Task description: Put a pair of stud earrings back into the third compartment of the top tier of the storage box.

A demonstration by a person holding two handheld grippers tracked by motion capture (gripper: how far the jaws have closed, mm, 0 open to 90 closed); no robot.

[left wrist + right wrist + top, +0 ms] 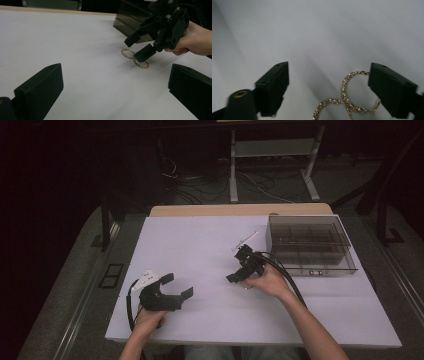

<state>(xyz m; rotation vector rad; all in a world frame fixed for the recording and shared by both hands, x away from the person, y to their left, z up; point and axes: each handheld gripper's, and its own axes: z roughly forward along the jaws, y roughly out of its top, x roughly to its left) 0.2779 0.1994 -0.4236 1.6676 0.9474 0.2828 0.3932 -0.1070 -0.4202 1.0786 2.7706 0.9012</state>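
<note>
On the white table (210, 315) in a dark room, both claws gape over gold hoop earrings (135, 58).

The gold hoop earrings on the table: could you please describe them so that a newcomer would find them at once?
Start at the smoky transparent organiser box at the far right of the white table. Just in front of its near left corner, under the right gripper, lie two hoop earrings, side by side and touching. They are thin gold rings studded with small sparkling stones, the only jewellery on the tabletop.

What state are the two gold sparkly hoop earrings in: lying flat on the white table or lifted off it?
Lying flat: both gold sparkly hoop earrings rest on the white table, overlapping.
</note>
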